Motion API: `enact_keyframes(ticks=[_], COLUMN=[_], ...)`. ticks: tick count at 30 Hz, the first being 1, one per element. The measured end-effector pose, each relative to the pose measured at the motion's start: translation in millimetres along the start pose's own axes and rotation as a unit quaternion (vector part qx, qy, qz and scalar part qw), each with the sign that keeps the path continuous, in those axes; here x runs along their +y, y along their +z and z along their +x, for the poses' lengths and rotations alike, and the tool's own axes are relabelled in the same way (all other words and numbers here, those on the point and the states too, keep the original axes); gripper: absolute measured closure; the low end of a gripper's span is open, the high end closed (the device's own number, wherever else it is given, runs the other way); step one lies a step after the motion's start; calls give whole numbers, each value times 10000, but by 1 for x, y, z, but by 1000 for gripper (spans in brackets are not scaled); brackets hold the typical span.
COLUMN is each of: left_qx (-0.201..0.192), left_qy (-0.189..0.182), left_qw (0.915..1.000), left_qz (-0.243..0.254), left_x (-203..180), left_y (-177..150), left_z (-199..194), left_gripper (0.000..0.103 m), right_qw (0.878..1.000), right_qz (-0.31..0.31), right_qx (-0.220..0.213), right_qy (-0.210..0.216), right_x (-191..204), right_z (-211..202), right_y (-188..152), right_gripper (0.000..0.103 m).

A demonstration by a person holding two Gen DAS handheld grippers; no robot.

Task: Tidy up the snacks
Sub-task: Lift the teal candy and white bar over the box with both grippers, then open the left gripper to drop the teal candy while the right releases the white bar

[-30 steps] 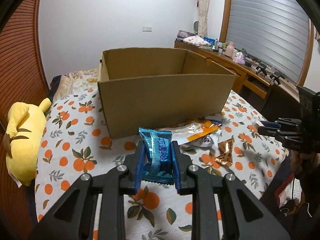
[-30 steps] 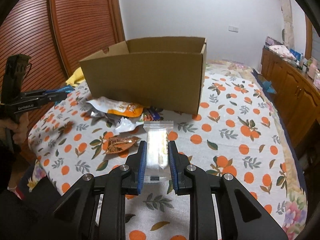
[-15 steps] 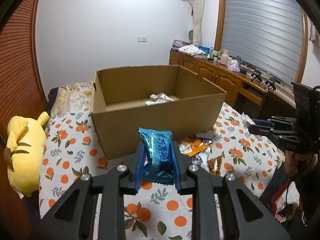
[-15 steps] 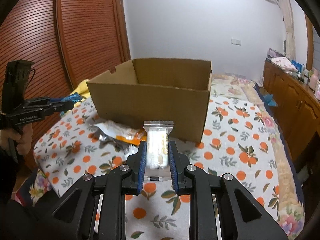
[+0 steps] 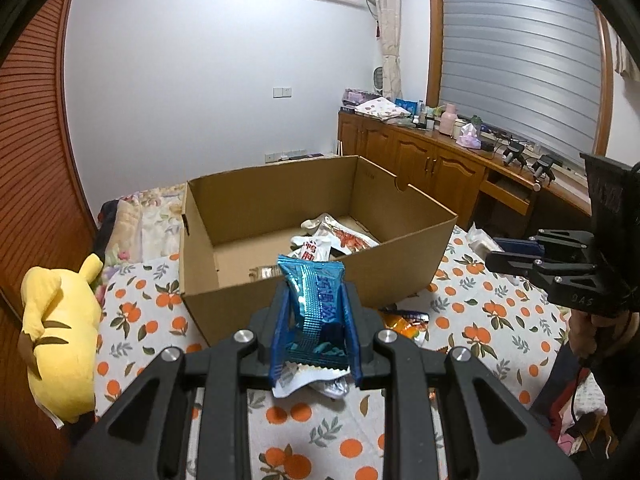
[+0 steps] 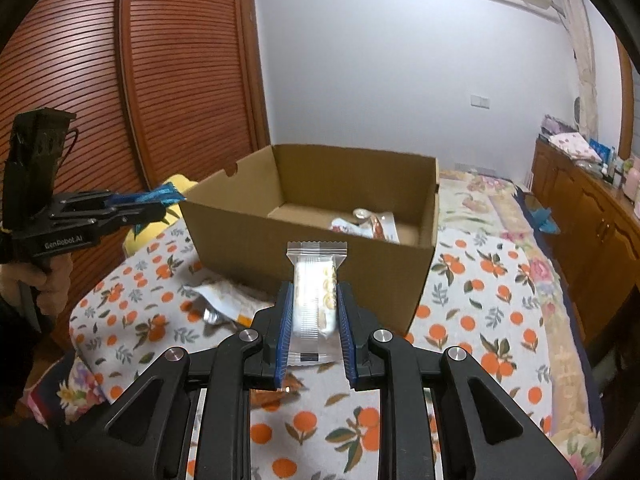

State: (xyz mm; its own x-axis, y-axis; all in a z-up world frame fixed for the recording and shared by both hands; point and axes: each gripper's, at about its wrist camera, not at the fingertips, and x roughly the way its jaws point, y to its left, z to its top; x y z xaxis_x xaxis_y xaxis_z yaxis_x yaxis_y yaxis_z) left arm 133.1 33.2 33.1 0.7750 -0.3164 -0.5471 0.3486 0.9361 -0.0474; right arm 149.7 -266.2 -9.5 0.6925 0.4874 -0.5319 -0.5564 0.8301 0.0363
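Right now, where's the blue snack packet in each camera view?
Left wrist view: blue snack packet sits bottom centre, upright in the left tool.
Right wrist view: the same packet shows far left, edge-on.
Shared landmark: the cardboard box, just beyond the packet in the left view and to its right in the other.
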Motion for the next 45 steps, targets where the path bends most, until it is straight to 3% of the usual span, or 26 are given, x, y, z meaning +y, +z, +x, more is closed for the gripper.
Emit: enact_keyframes(ticks=[16,35,45], left_qx=[3,367,351], left_qy=[108,281,348], left_qw=[9999,9985,9977], left_qz=[-46,-284,-462], left_x=[15,38,48], left_y=[34,50,50], left_z=[33,90,98], left_gripper=[80,79,63], right_qw=[9998,9997,9992], right_qz=[-135,-155,-71], right_qx=[-126,174,395], right_qy=[-12,-114,-55], right_x=[2,-2,5], right_z=[20,76,115], right_y=[41,73,86], right_gripper=[83,84,84])
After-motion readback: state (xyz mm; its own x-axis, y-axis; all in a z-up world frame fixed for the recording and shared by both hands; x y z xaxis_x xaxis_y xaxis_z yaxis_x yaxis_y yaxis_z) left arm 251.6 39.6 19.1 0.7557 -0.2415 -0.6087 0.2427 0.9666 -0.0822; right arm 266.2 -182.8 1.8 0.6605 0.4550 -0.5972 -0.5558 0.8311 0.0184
